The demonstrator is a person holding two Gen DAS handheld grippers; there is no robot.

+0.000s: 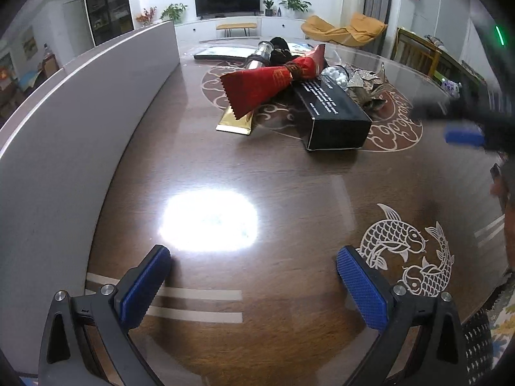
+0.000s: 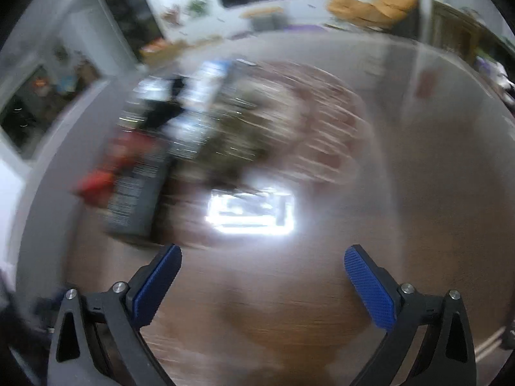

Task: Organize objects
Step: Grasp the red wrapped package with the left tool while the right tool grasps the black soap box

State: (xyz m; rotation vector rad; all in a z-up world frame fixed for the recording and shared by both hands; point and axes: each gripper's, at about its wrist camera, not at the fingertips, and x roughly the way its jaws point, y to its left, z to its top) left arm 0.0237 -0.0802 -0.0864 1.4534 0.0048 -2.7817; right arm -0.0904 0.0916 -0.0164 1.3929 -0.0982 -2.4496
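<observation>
We hold both sets of fingers spread and empty: left gripper [image 1: 254, 276] low over the bare bench [image 1: 289, 186], right gripper [image 2: 262, 276] in a blurred view. The pile lies beyond; the red pouch [image 1: 267, 85] rests on the black box [image 1: 334, 115]. Grabbing the box could tip the pouch off.

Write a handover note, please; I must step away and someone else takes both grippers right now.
Left gripper: open, empty, above the dark wooden table.
Right gripper: open, empty; its view is motion-blurred.
Things piled mid-table: red foil packet lying partly on the long black printed box, gold foil packet under the red one, clear jar of white balls behind.
Done: nothing evidently sorted.
Left: the whole pile.
</observation>
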